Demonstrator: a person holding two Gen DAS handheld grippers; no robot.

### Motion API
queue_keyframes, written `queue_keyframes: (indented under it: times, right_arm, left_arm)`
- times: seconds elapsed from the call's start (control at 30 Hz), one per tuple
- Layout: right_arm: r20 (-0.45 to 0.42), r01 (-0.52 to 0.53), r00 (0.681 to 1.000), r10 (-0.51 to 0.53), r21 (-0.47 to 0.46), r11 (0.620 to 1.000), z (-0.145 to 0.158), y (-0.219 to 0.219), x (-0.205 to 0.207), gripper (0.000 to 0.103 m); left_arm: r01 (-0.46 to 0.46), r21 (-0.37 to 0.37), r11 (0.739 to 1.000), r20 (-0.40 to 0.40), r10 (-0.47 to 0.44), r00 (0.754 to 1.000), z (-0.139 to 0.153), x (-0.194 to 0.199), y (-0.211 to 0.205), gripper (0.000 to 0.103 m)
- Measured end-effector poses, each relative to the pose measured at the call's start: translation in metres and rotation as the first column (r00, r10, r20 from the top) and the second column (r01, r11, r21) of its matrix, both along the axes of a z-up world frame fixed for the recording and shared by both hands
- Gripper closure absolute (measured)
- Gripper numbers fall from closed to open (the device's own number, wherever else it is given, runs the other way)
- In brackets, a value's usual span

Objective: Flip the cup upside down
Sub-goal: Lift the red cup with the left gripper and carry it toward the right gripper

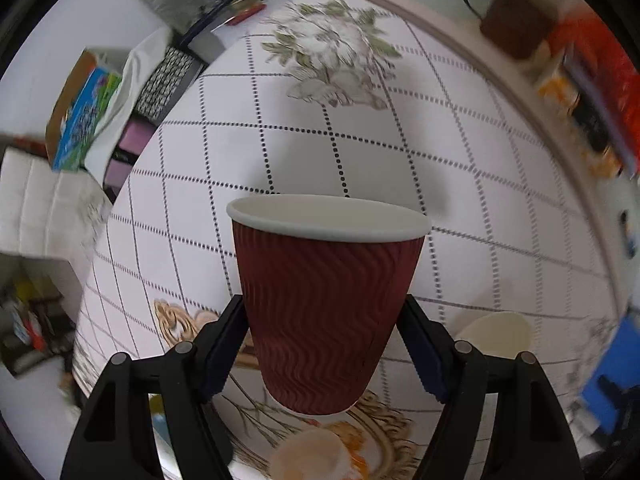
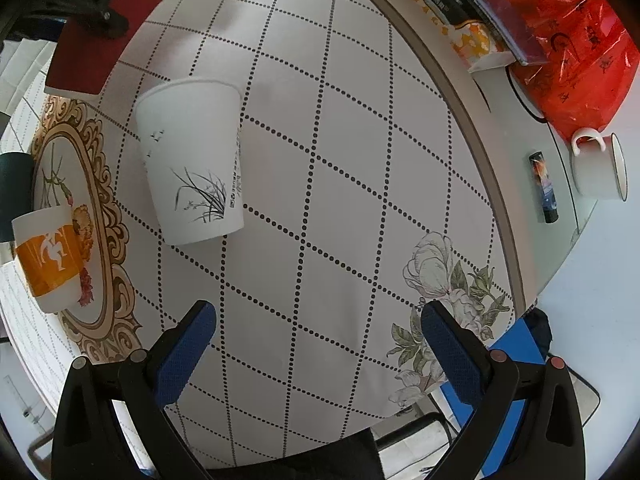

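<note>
So the left gripper (image 1: 322, 344) has its fingers pinching the red cup (image 1: 326, 304) from both sides, holding it up above the tablecloth (image 1: 460, 168) with the white rim on top and the open mouth facing up. The right gripper (image 2: 318, 344) hangs over the cloth with its blue fingers (image 2: 184, 356) spread wide and nothing between them. Two more cups sit upside down on the cloth, a white cup (image 2: 192, 164) with an ink grass drawing and an orange cup (image 2: 48, 260) over by the gold frame print.
</note>
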State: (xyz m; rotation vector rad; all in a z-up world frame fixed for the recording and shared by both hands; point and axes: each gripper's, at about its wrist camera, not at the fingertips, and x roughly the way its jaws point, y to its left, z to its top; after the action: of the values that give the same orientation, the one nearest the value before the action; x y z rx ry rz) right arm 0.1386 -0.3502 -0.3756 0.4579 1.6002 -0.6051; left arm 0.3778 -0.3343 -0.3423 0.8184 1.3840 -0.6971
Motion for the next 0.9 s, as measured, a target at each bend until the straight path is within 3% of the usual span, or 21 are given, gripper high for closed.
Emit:
queue_keyframes:
  times: [0.2,0.4,0.6,0.9]
  right_arm:
    - [0.028,-0.028,0.999,0.028,-0.013,1.0,0.02,0.002,0.0,0.0]
    - [0.067,-0.076,0.995,0.077,-0.014,0.997,0.043,0.009,-0.006,0.0]
    - [0.097,-0.16,0.983,0.159,0.002,0.987,0.053,0.022,-0.019,0.0]
    - [0.1,-0.331,0.94,0.327,0.027,0.943,0.041,0.048,-0.048,0.0]
  left_arm:
    - [-0.154,-0.061,0.986,-0.085,0.148,0.985,0.034,-0.004,0.029,0.03]
    - [-0.336,-0.097,0.937,-0.186,0.314,0.931,0.058,-0.024,0.074,0.03]
    - [-0.514,-0.096,0.852,-0.265,0.476,0.838,0.07,-0.068,0.126,0.03]
    - [-0.715,-0.053,0.698,-0.356,0.655,0.666,0.054,-0.166,0.192,0.03]
